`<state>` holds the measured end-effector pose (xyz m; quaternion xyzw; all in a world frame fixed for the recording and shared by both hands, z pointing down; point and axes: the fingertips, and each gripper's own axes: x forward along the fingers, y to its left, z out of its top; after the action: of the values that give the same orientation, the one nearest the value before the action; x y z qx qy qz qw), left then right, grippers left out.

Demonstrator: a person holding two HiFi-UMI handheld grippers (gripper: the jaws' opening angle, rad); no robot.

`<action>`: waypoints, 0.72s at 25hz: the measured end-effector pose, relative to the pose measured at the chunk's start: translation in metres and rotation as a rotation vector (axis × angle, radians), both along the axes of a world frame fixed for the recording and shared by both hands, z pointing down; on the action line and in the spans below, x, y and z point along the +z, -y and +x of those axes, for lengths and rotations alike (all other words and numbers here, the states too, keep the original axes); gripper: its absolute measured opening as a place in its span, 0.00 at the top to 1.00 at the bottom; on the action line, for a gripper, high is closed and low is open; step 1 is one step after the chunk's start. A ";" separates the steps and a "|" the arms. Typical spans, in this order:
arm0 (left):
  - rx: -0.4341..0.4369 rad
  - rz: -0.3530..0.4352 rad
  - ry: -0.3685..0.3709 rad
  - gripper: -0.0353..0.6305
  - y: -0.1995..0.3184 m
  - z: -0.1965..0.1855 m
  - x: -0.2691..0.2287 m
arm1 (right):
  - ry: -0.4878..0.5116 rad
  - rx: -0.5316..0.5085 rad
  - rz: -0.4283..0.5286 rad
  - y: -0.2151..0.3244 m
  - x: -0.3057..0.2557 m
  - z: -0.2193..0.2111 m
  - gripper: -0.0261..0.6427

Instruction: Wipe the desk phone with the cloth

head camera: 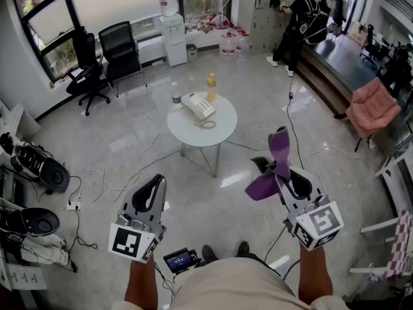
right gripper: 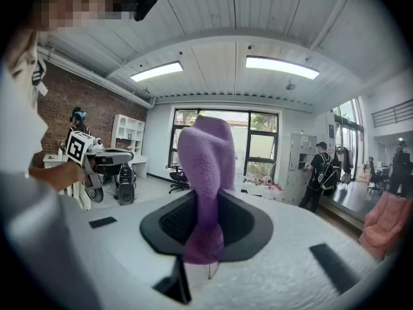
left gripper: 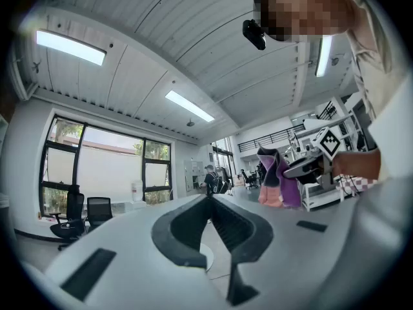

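A white desk phone with a coiled cord lies on a small round white table some way ahead of me in the head view. My right gripper is shut on a purple cloth, which stands up out of the jaws and droops to the left; the same purple cloth fills the jaws in the right gripper view. My left gripper is shut with nothing in it, its black fingers meeting. Both grippers are held low near my body, well short of the table.
A yellow bottle and a clear bottle stand on the table by the phone. Cables trail over the floor left of the table. Black office chairs stand by the windows, a pink armchair at right, a person at the back.
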<state>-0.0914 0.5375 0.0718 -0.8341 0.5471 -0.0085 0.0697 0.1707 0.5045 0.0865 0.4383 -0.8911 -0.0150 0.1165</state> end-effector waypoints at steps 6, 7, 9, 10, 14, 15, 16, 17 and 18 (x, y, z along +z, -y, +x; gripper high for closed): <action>0.005 -0.002 -0.001 0.92 -0.001 0.001 0.001 | -0.002 0.002 0.001 -0.001 0.000 0.000 0.85; 0.005 -0.004 -0.001 0.92 -0.002 0.001 0.002 | -0.003 0.002 -0.001 -0.002 0.000 0.000 0.85; 0.006 -0.010 -0.001 0.92 -0.001 -0.001 0.004 | -0.003 0.003 -0.003 -0.002 0.001 -0.002 0.85; 0.006 -0.013 -0.001 0.92 0.000 -0.002 0.005 | -0.003 0.004 -0.004 -0.001 0.002 -0.003 0.85; 0.009 -0.018 -0.004 0.92 0.004 -0.008 0.010 | -0.004 0.007 -0.007 0.003 0.005 -0.008 0.85; 0.010 -0.019 -0.005 0.92 0.005 -0.009 0.011 | -0.005 0.009 -0.007 0.004 0.005 -0.009 0.85; 0.011 -0.019 -0.007 0.92 0.005 -0.011 0.012 | -0.006 0.010 -0.007 0.005 0.006 -0.010 0.85; 0.012 -0.020 -0.008 0.92 0.006 -0.012 0.013 | -0.007 0.012 -0.008 0.006 0.007 -0.012 0.85; 0.013 -0.021 -0.010 0.92 0.007 -0.014 0.014 | -0.008 0.012 -0.009 0.007 0.007 -0.014 0.85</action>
<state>-0.1052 0.5303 0.0856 -0.8383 0.5420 -0.0094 0.0583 0.1569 0.4978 0.0938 0.4431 -0.8880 -0.0122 0.1219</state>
